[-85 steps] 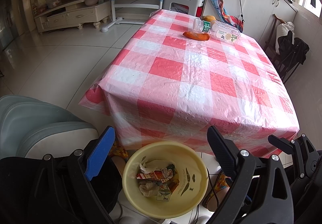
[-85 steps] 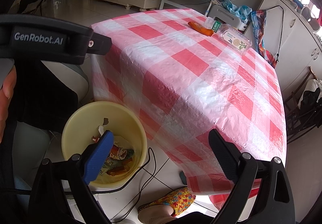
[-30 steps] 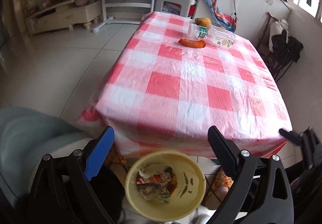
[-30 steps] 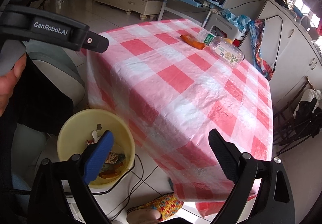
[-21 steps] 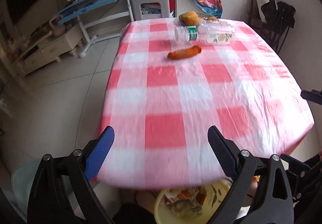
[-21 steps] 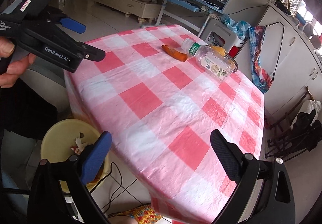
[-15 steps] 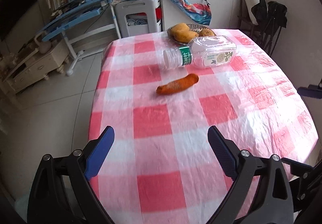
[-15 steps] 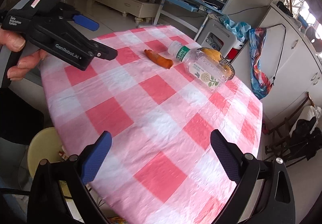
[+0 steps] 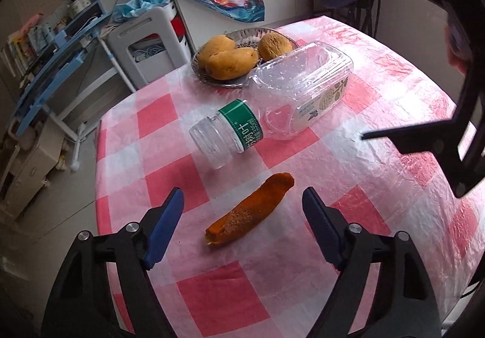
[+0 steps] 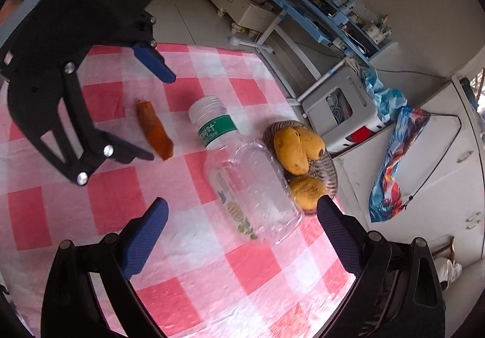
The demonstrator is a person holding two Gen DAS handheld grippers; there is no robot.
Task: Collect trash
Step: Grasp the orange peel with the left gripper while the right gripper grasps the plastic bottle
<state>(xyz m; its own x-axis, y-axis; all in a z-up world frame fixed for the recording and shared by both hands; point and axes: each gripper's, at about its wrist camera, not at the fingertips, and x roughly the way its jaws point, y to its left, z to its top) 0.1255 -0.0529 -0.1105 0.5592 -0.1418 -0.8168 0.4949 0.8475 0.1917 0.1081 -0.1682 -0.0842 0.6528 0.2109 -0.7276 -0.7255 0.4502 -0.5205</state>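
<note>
Glossy clear plastic bottle (image 9: 291, 101) lies on shiny crinkled plastic tablecloth (image 9: 379, 195).

On the table (image 9: 379, 156): peel (image 9: 251, 213) nearest the left wrist camera; bottle (image 9: 279, 107) lying on its side just behind it; fruit dish (image 9: 212, 77) behind the bottle, touching it, at the far edge.

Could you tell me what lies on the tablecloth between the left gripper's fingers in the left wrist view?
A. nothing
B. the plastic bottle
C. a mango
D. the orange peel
D: the orange peel lies flat on the tablecloth between the closing fingers of the left gripper, not yet touched; the bottle lies beyond it.
</note>
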